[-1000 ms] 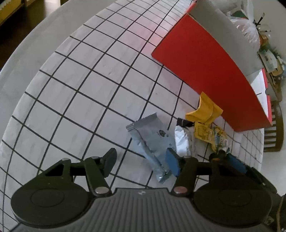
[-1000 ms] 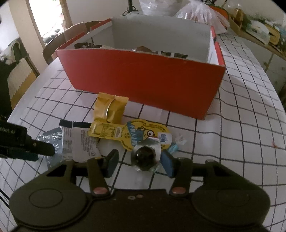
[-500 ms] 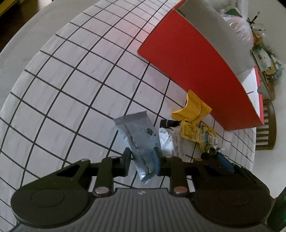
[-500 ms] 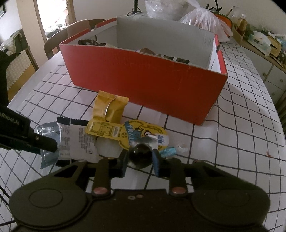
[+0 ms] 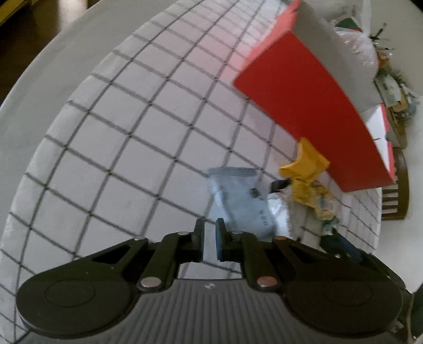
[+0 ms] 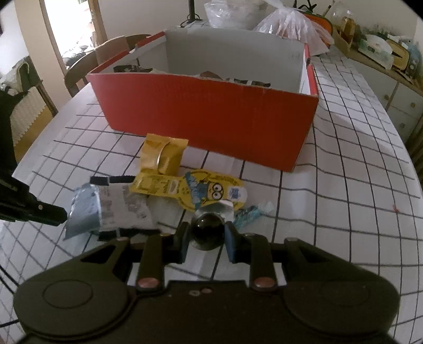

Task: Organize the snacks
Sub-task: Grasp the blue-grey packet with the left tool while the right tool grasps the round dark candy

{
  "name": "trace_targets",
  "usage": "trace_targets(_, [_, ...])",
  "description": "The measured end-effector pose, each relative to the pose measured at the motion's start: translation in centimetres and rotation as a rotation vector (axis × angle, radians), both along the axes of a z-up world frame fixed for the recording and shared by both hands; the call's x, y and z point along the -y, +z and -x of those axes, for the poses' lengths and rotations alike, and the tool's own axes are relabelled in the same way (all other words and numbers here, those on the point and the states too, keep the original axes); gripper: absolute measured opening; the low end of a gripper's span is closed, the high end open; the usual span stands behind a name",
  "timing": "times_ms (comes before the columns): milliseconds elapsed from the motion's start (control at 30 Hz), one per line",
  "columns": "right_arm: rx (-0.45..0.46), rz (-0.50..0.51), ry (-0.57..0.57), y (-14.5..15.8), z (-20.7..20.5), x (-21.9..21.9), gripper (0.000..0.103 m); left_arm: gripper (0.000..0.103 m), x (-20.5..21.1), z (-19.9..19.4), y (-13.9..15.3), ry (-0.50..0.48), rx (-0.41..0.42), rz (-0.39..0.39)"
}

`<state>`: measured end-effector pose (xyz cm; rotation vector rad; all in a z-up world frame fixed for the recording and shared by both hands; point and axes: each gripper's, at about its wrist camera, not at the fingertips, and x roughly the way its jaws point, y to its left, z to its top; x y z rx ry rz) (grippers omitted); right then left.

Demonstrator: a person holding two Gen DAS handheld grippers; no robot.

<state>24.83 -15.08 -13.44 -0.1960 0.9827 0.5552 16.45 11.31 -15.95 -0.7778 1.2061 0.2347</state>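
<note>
The right tool (image 6: 206,234) has just squeezed shut on a dark ball (image 6: 207,230) low over the counter (image 6: 343,164), near the red box (image 6: 211,111). The left tool (image 5: 210,239) is shut and holds nothing; the silver pack (image 5: 239,195) lies just beside it.

Red box (image 6: 206,116): corrugated cardboard, matt; red outside, plain pale grey inside.
Table (image 6: 343,158): smooth cloth or sheet cover, white with a thin dark grid, matt.
Silver packet (image 5: 238,195): foil-like film, dull sheen, crinkled.
Yellow pouch (image 6: 164,154): glossy plastic film, creased.
Cartoon sachet (image 6: 195,189): printed glossy film, smooth.
Round jelly cup (image 6: 207,231): clear shiny plastic, dark inside, foil lid peeled.
Right gripper (image 6: 207,239): matt black plastic, blue rubbery pads, small metal pins.
Left gripper (image 5: 210,238): the same black plastic, ribbed grey housing.
Chair (image 6: 79,68): brown wood, far left.
Bags (image 6: 290,23): thin clear plastic, crumpled, far side.
</note>
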Motion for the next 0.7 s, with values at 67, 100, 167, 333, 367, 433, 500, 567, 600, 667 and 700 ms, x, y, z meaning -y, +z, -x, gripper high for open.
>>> trace_targets(67, [-0.005, -0.011, 0.002, 0.2, 0.6, 0.3, 0.025, 0.008, -0.3, 0.3, 0.0, -0.004, 0.004, 0.015])
trace_targets(100, [-0.006, -0.017, 0.002, 0.3, 0.8, 0.4, 0.025, 0.008, -0.3, 0.3, 0.2, -0.009, 0.007, 0.012])
trace_targets(167, [-0.013, -0.03, -0.002, 0.5, 1.3, 0.7, 0.025, 0.008, 0.0, 0.2, 0.5, -0.024, 0.013, 0.009])
trace_targets(333, [-0.027, -0.047, -0.017, 0.4, 2.1, 1.3, 0.026, 0.014, 0.5, -0.8, 1.4, -0.044, 0.022, -0.016])
trace_targets(367, [-0.029, -0.048, -0.018, 0.3, 2.3, 1.4, 0.026, 0.021, 0.7, -1.0, 1.5, -0.049, 0.021, -0.015])
trace_targets(433, [-0.031, -0.052, -0.021, 0.3, 2.4, 1.5, 0.026, 0.045, 1.0, -1.5, 1.6, -0.055, 0.021, -0.011])
trace_targets(500, [-0.034, -0.062, -0.027, 0.4, 2.6, 1.7, 0.026, 0.067, 1.4, -2.0, 1.8, -0.052, 0.028, -0.021])
trace_targets(567, [-0.033, -0.068, -0.033, 0.4, 2.7, 1.9, 0.026, 0.067, 1.9, -2.8, 1.8, -0.069, 0.017, -0.038])
trace_targets(600, [-0.035, -0.071, -0.036, 0.4, 2.8, 2.0, 0.026, 0.067, 2.2, -3.2, 1.7, -0.074, 0.005, -0.054])
trace_targets(667, [-0.036, -0.072, -0.044, 0.3, 2.8, 2.1, 0.026, 0.067, 3.0, -4.0, 1.5, -0.09, -0.013, -0.101])
trace_targets(700, [-0.037, -0.073, -0.048, 0.2, 2.9, 2.2, 0.026, 0.067, 3.2, -4.2, 1.3, -0.095, -0.022, -0.114])
